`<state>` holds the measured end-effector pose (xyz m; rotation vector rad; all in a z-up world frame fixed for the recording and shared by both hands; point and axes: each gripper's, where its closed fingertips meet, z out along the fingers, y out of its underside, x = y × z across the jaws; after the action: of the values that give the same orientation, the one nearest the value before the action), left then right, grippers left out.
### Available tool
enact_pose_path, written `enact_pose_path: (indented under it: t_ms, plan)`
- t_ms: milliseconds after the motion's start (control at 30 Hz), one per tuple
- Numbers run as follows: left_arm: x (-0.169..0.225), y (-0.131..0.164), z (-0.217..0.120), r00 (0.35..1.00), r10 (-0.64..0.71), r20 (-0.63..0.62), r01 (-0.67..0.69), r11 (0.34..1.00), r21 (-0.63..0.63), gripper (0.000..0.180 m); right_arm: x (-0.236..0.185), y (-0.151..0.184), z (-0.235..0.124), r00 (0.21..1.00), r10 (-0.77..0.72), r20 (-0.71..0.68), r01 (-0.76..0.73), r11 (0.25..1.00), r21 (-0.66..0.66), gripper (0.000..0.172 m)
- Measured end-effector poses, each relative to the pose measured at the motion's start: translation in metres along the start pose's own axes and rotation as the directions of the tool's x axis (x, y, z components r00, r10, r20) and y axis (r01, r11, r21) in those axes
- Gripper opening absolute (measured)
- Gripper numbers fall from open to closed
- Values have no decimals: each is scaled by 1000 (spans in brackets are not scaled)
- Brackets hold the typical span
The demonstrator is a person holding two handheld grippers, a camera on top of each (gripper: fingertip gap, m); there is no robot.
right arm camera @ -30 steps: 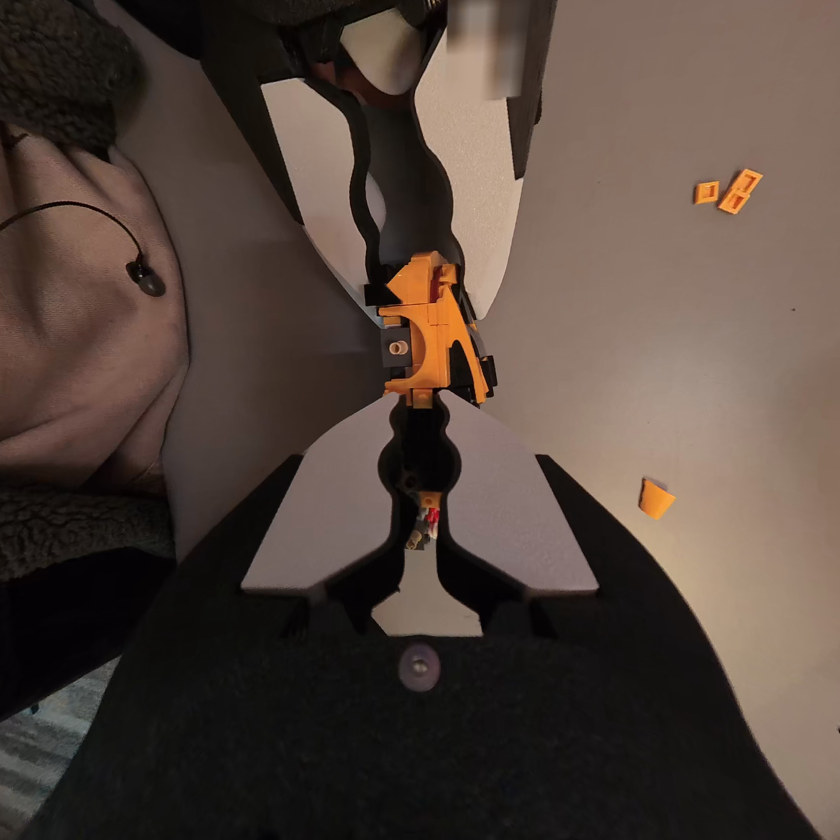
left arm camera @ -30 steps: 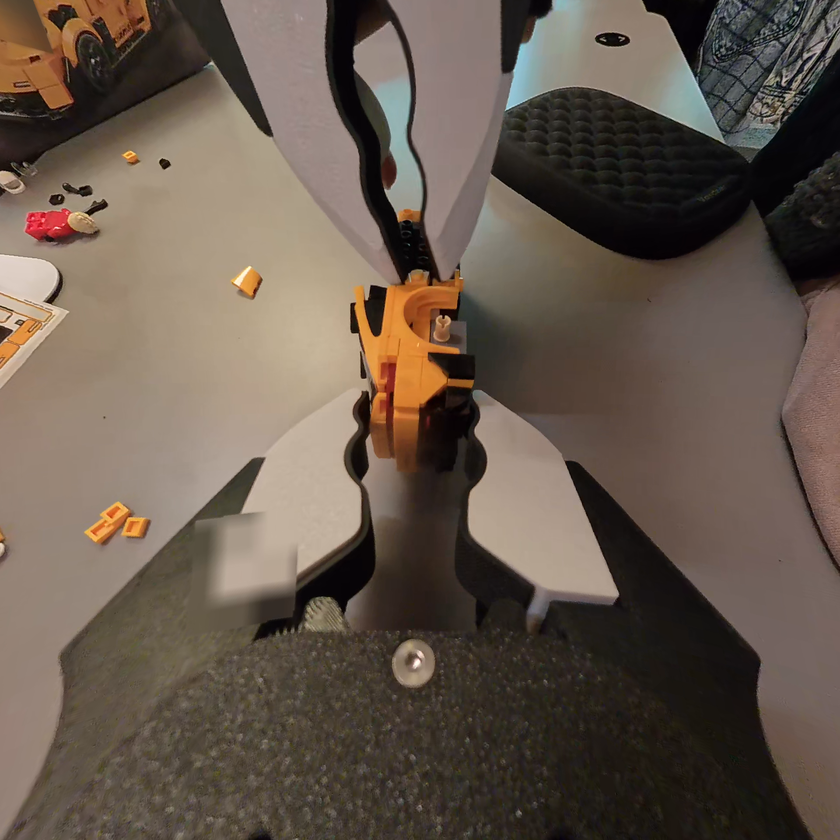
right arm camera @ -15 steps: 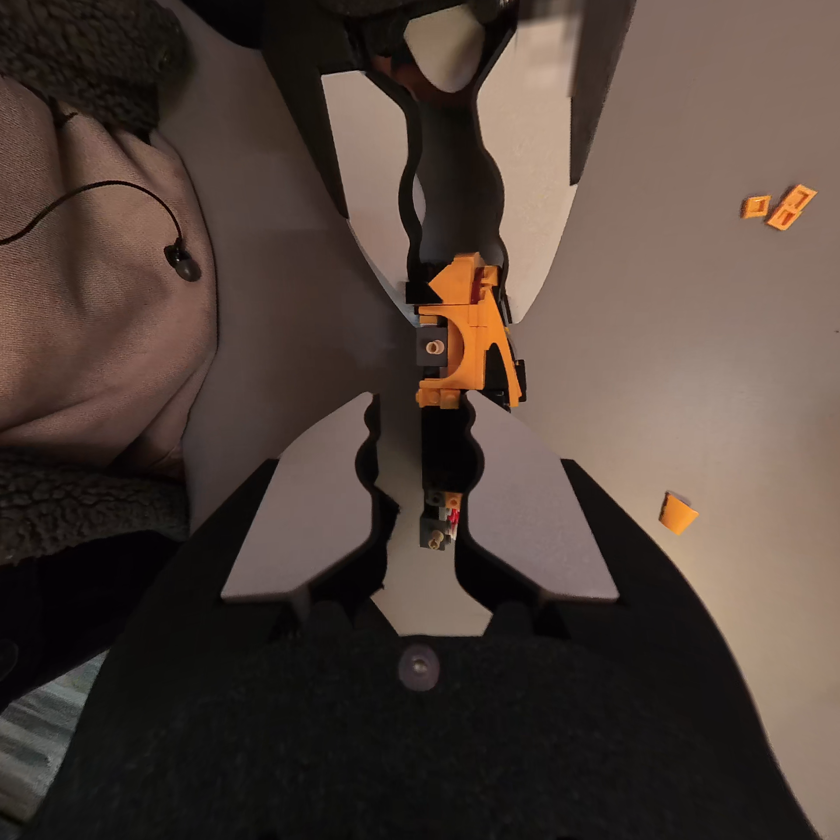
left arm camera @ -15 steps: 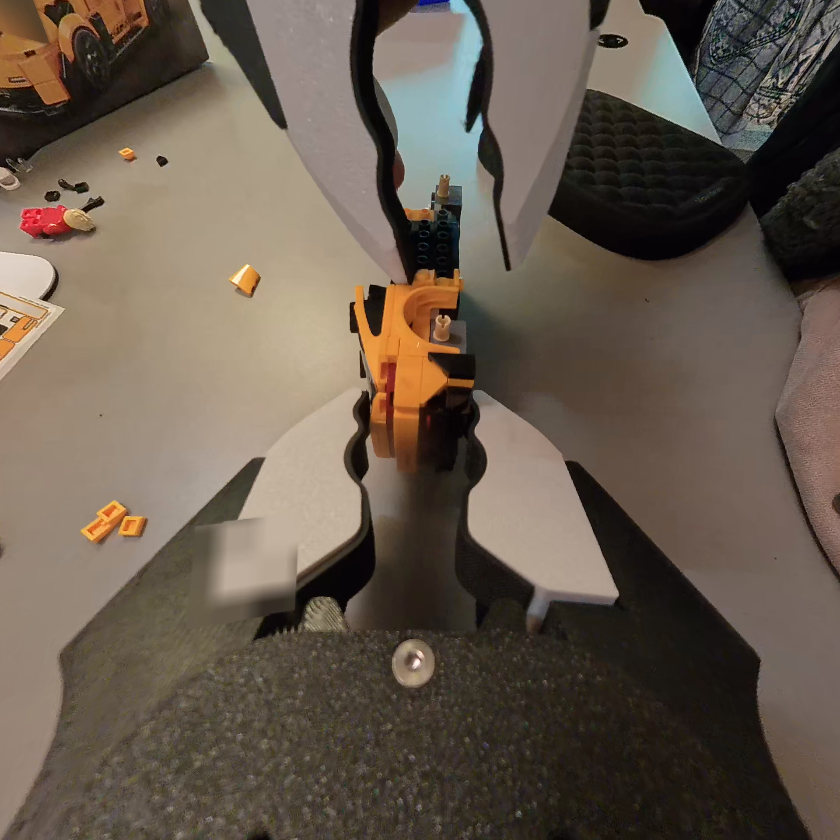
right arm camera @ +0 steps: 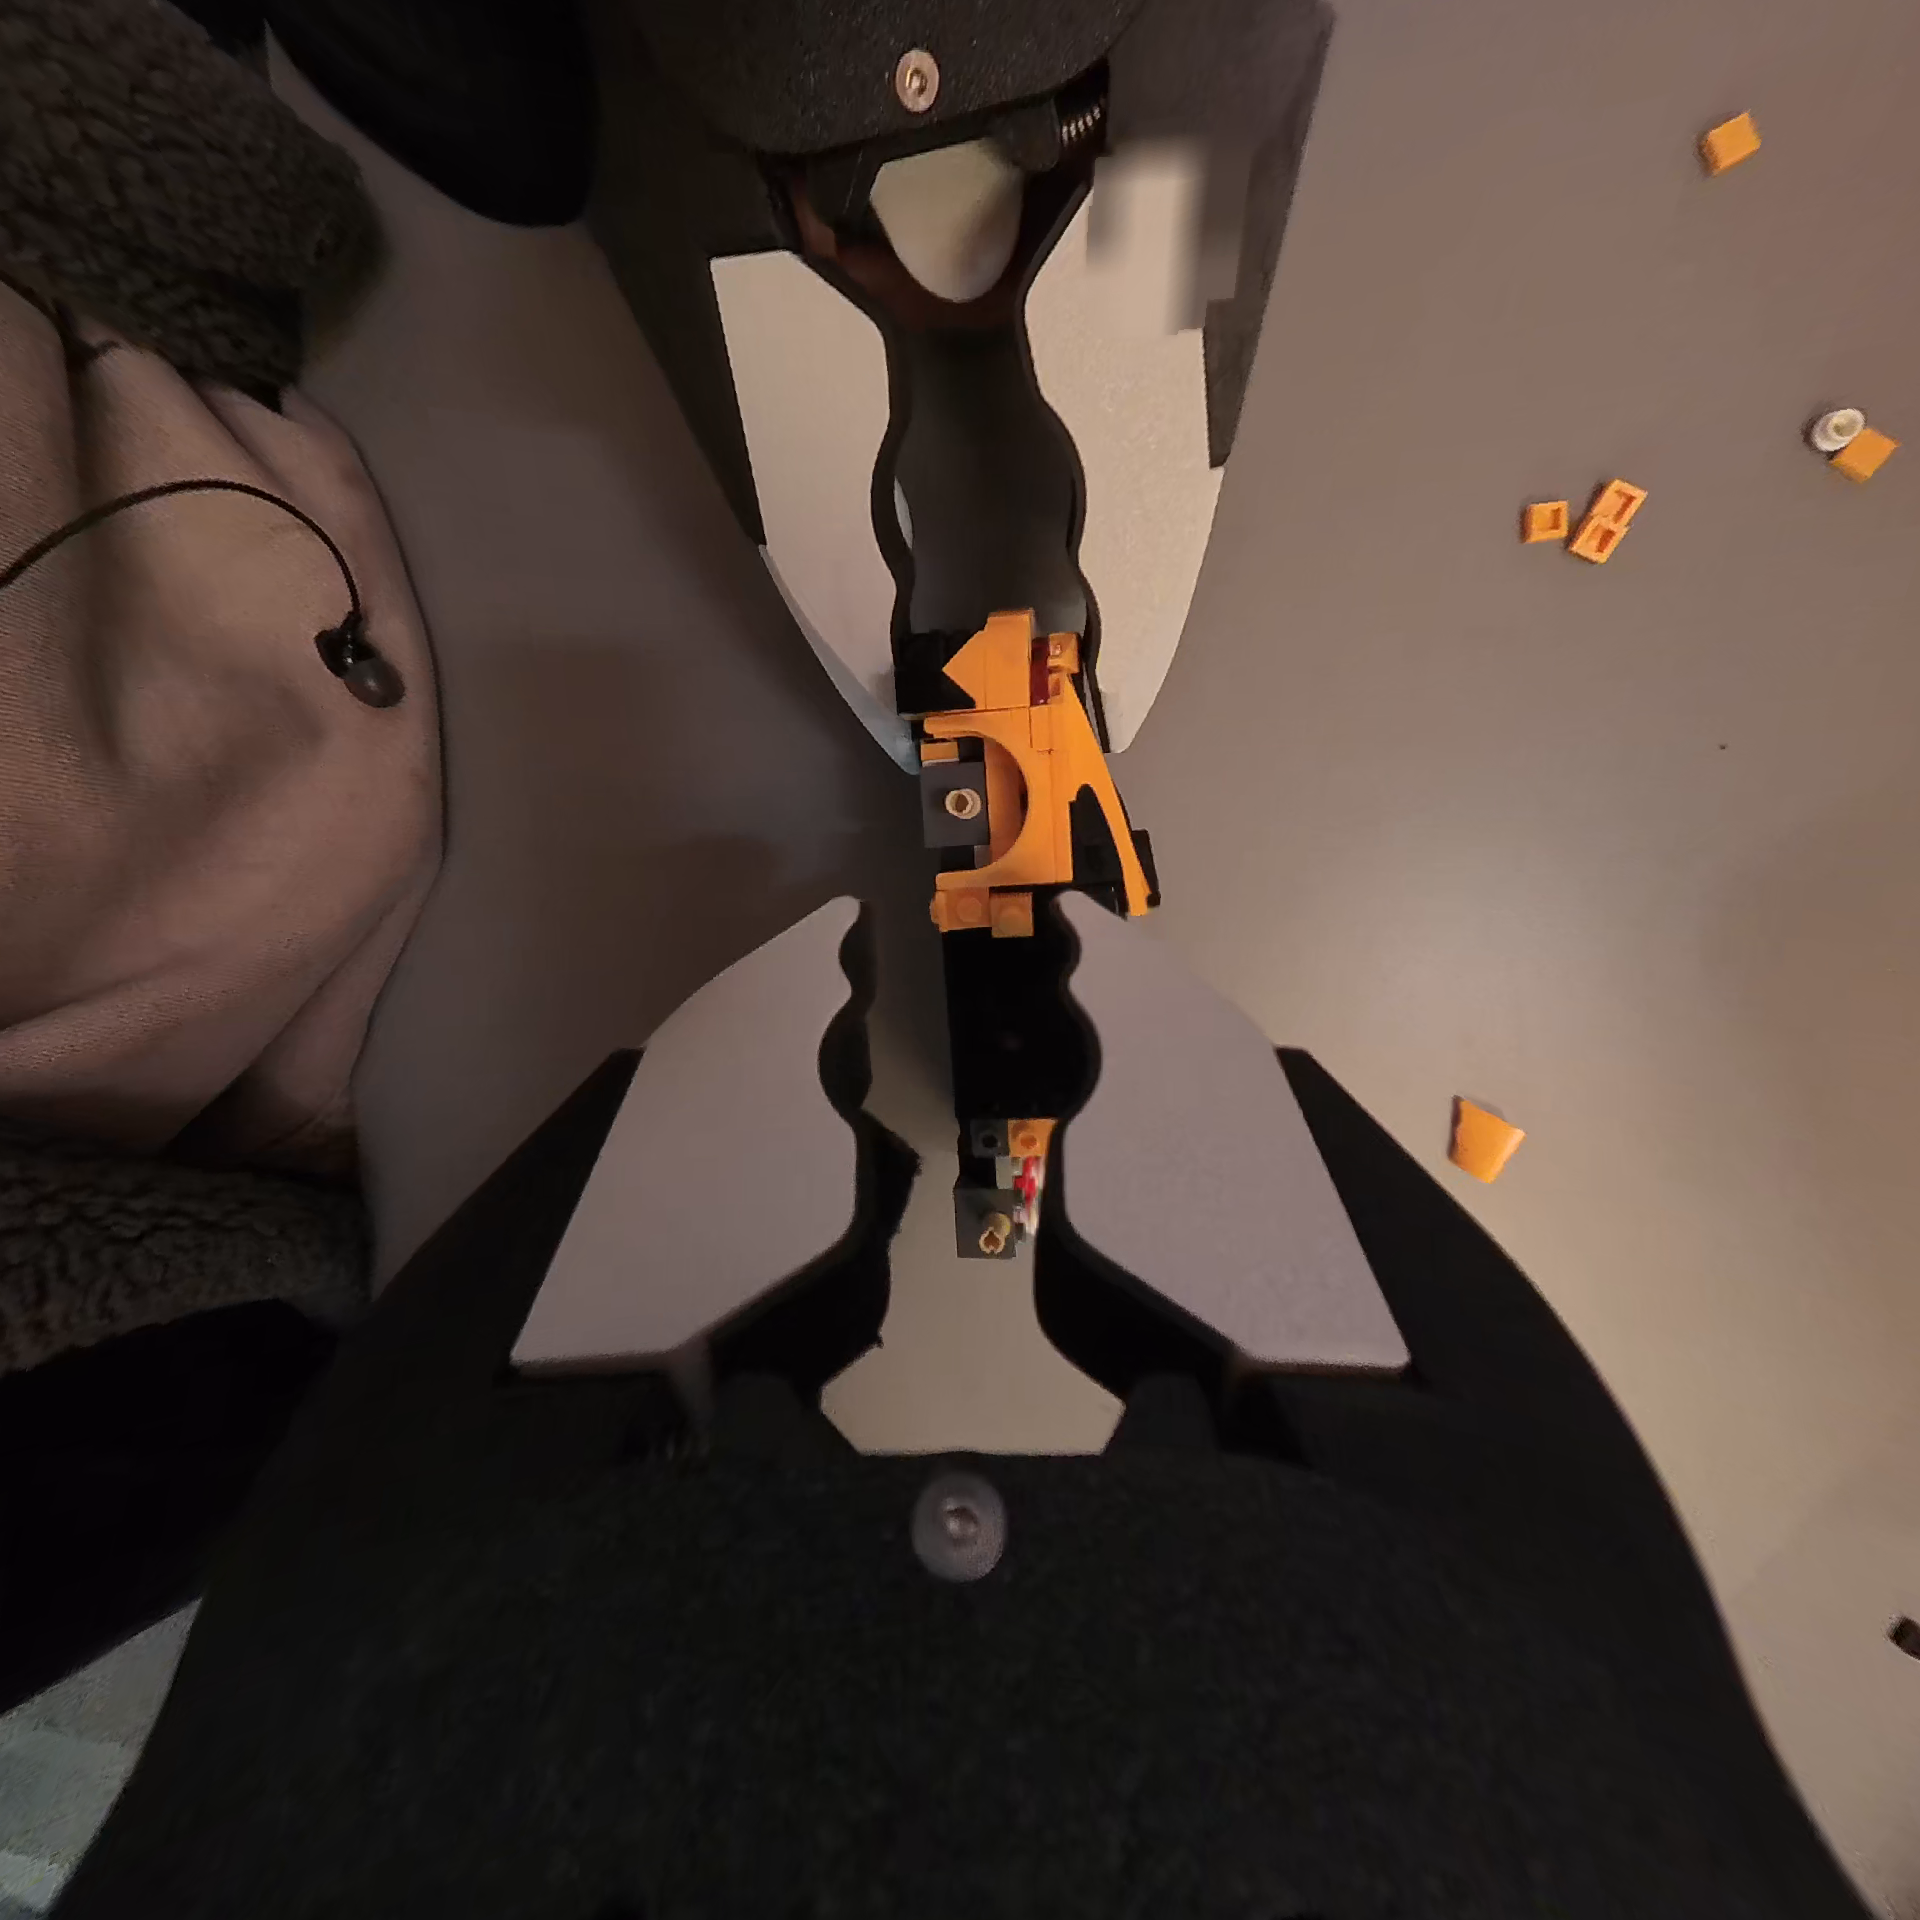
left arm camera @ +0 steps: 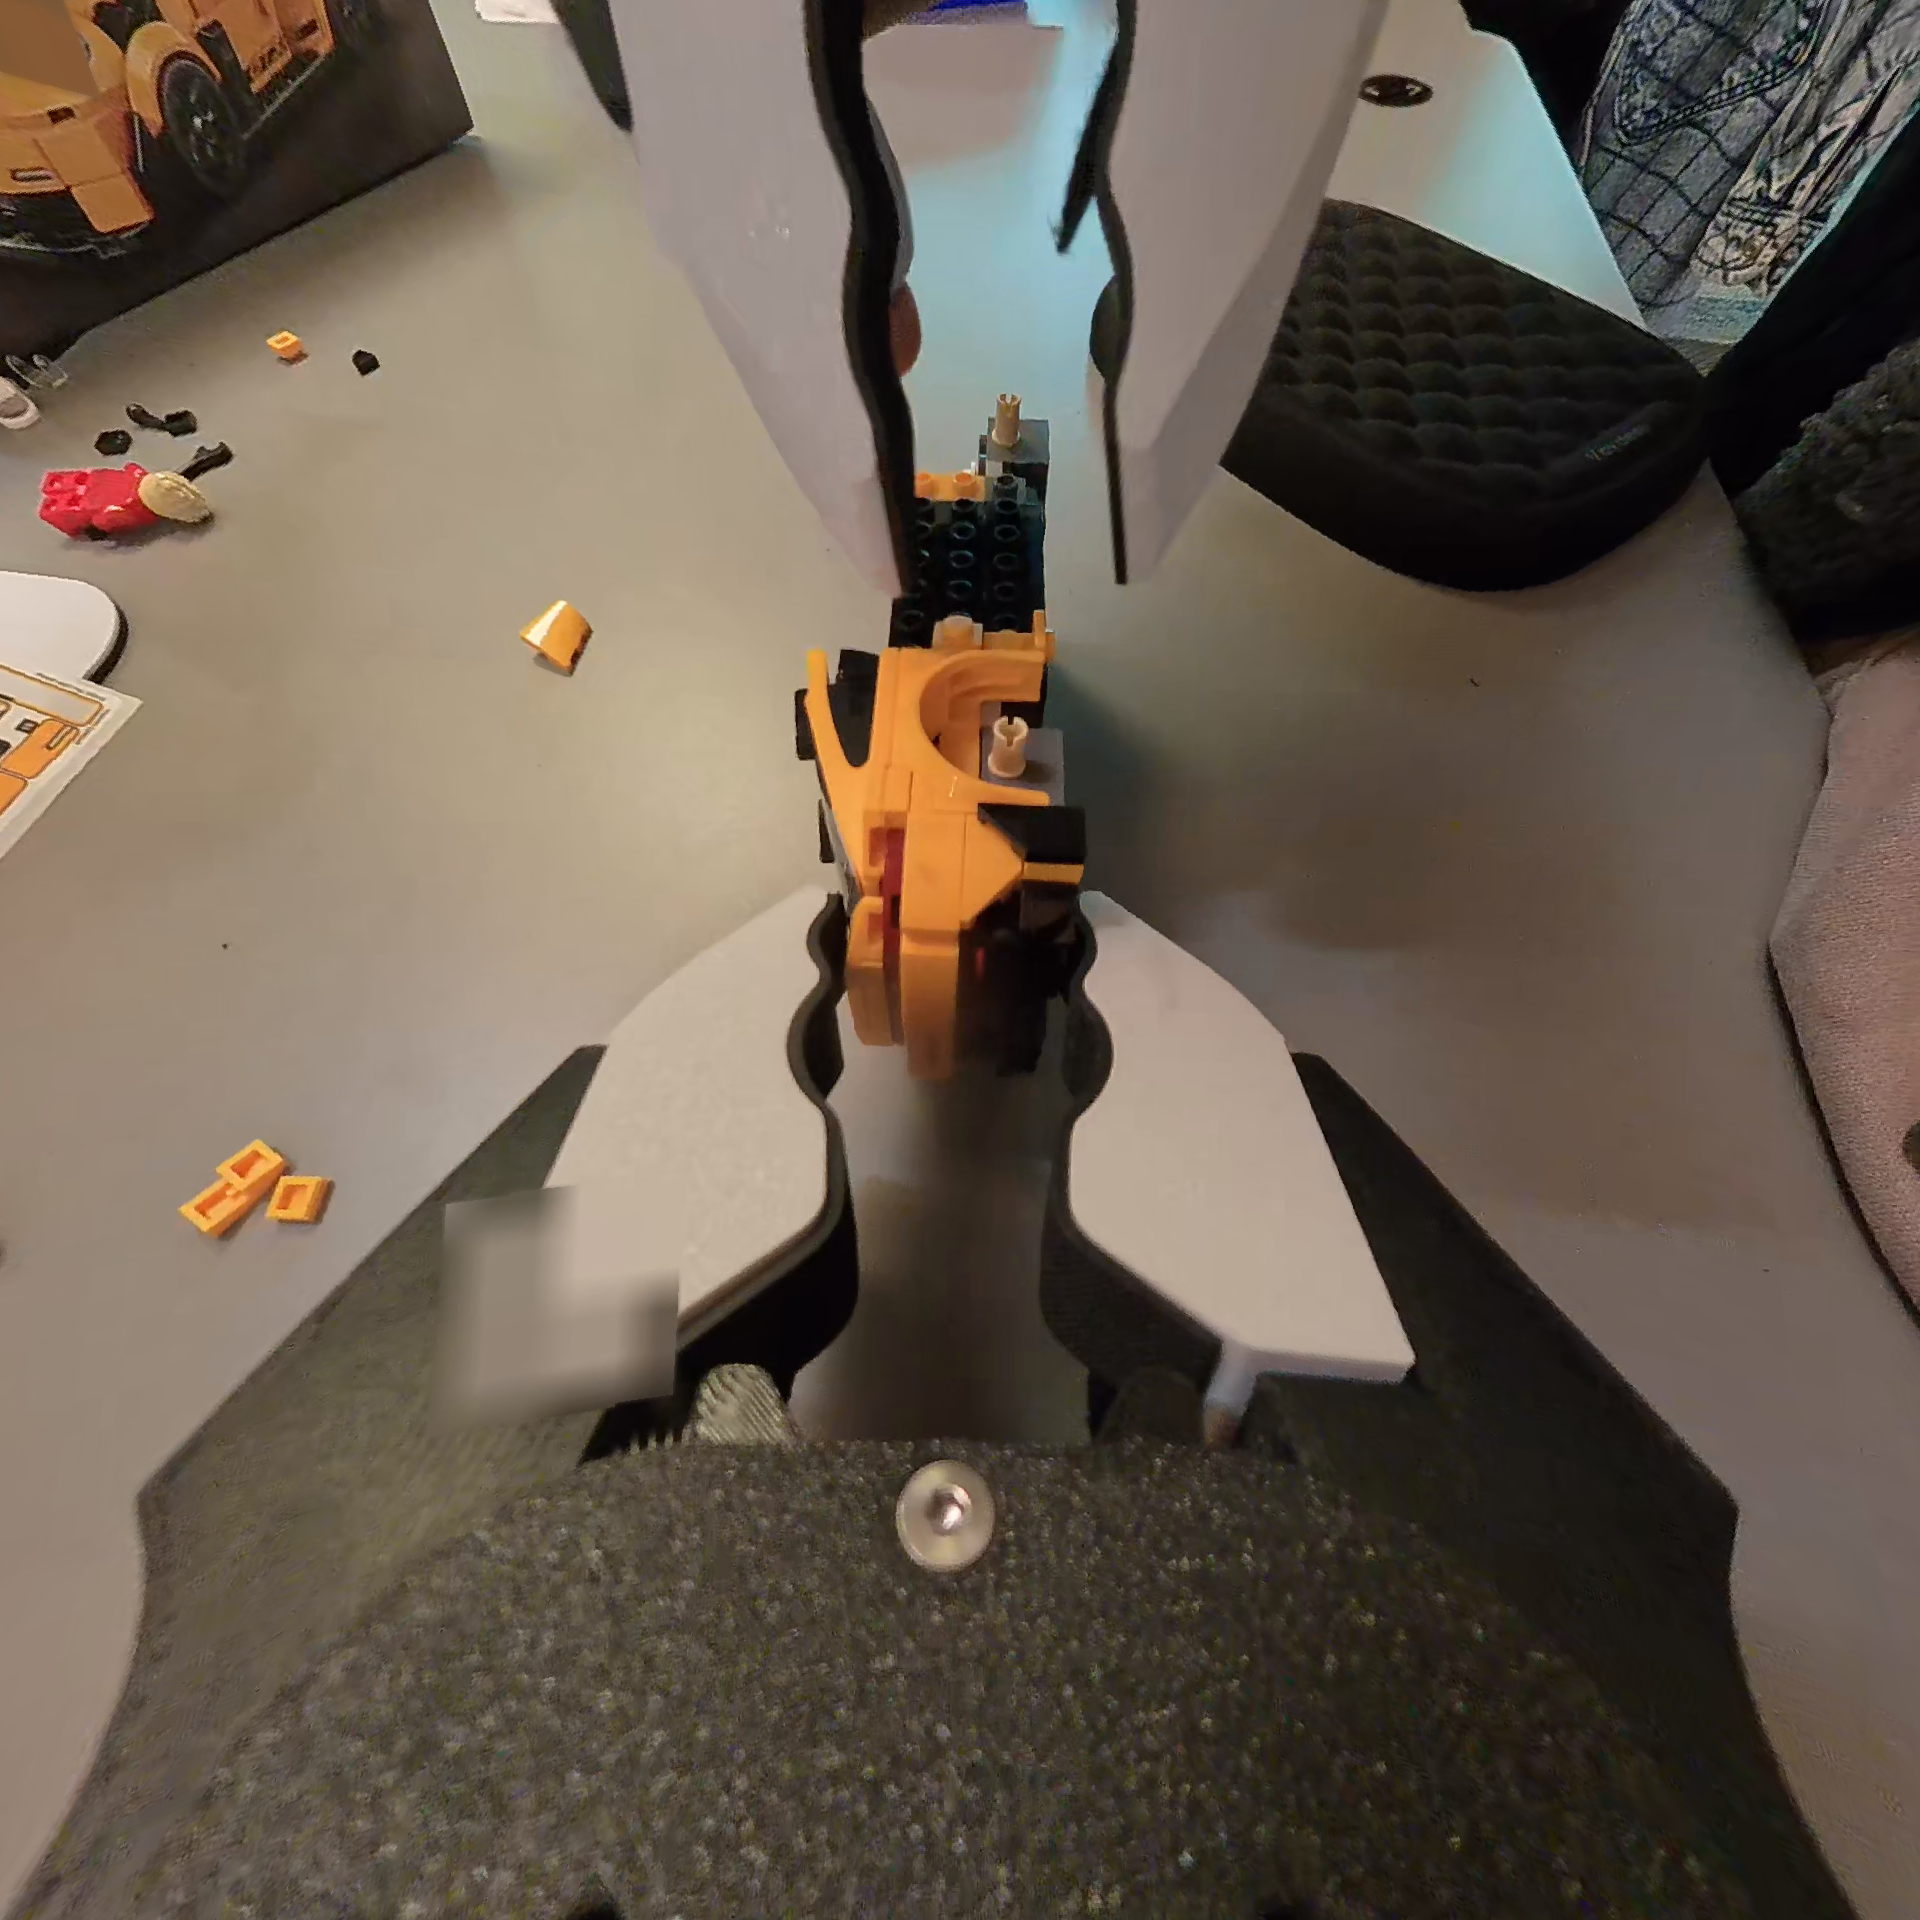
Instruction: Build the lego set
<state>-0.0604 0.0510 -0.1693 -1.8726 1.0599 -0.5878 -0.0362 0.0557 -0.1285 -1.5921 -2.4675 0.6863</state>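
Orange-and-black brick model (left arm camera: pixel 940 831) hangs above the grey table (left arm camera: pixel 416 831), its orange end clenched between the pads of the left gripper (left arm camera: pixel 945 966), which press on both its flanks. Going left to right in the left wrist view: a printed box (left arm camera: pixel 156 125) with a pictured orange car, a red piece (left arm camera: pixel 88 499) among small black bits, an instruction sheet (left arm camera: pixel 42 748), three flat orange tiles (left arm camera: pixel 249 1200) and an orange slope piece (left arm camera: pixel 556 634). Then the model, with the right gripper (left arm camera: pixel 1003 571) reaching in from the far side. Its jaws stand released around the black studded strip: one pad lies against the strip, and a gap shows at the other. Farther right lies a black textured cushion (left arm camera: pixel 1455 416), then beige cloth (left arm camera: pixel 1860 935) at the edge.
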Motion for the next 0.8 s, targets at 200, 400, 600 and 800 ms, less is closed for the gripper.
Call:
enact_pose_path:
  t_ms: [200,400,600,800]
  plan:
    - [1,0,0,1000,5,-4,-5,1000,-2,39,13,0,-6,998,55,2,-55,996,69,5]
    - [1,1,1,1000,6,-6,-6,1000,-4,39,11,3,3,999,46,16,-47,997,60,0]
    - [1,1,1,1000,8,-5,-8,1000,-5,38,9,4,7,998,45,39,-47,998,34,0]
    - [1,1,1,1000,10,-4,-10,1000,-8,38,9,4,8,996,50,70,-46,997,-55,1]
